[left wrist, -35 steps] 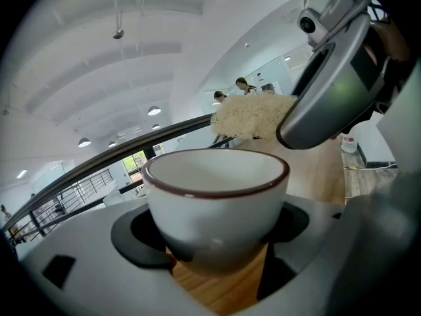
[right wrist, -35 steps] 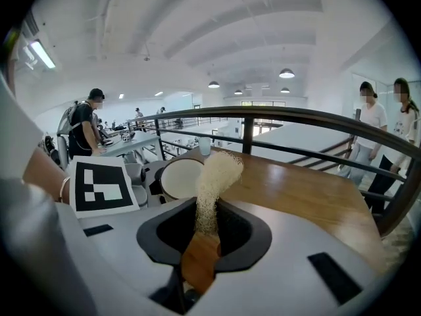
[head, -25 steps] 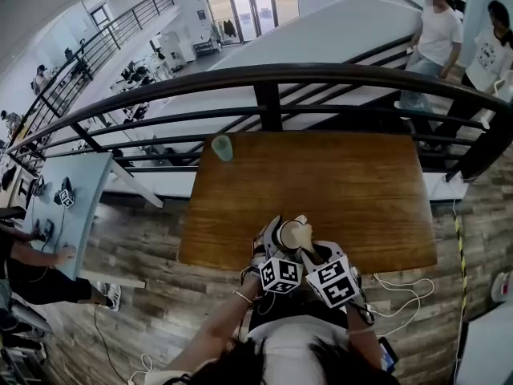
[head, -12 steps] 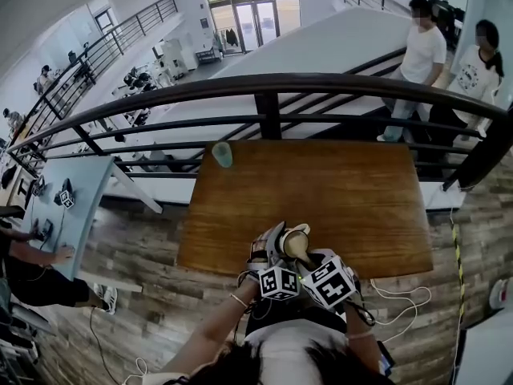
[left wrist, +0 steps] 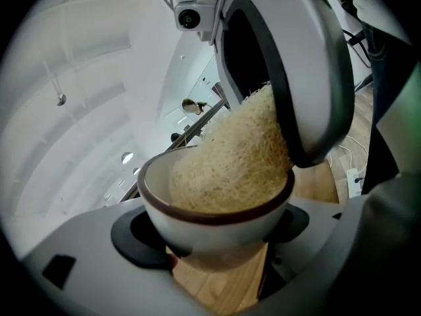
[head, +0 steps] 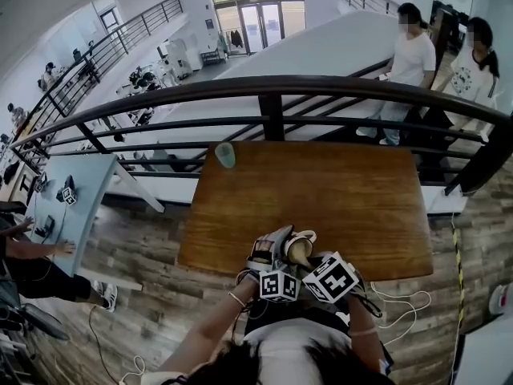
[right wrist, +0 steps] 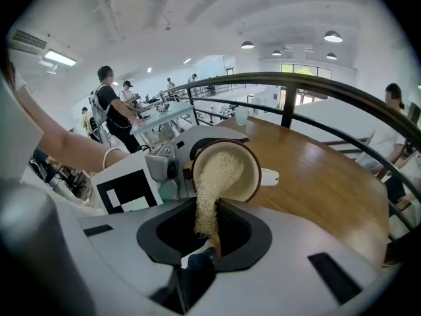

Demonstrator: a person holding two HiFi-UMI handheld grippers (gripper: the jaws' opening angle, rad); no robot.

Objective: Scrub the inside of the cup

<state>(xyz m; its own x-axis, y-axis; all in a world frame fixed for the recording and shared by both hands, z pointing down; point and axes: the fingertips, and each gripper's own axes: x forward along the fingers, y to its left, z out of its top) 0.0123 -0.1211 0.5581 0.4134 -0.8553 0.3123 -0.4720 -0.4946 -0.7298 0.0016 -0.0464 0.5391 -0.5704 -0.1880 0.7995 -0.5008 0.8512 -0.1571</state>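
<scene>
**Loofah deep in the cup, both grips under load**

At the lower centre of the head view, just inside the near edge of the wooden table (head: 345, 191), the left gripper (left wrist: 217, 236) pinches the cup (left wrist: 197, 219). The cup is white with a brown rim, and the gripper's dark pads press on its lower wall from either side. It is tipped so that its mouth faces the right gripper (right wrist: 204, 239). That gripper's jaws are nipped together on the thin tail of a loofah scrubber (right wrist: 217, 176), whose bulk fills most of the bowl up to the rim. Scrubbing looks to be under way. Whether the cup's base touches the table, no view shows.

The weak point is probably the hold on the cup. The pads grip a smooth, curved wall low down, so a hard push or twist of the loofah could lever the cup round or squeeze it out, and it would drop close to the table's edge. The loofah is held only by its end, so a snag on the rim could pull it free or fold it. A pale green tumbler (head: 225, 154) at the table's far left is well apart and at no risk.
</scene>
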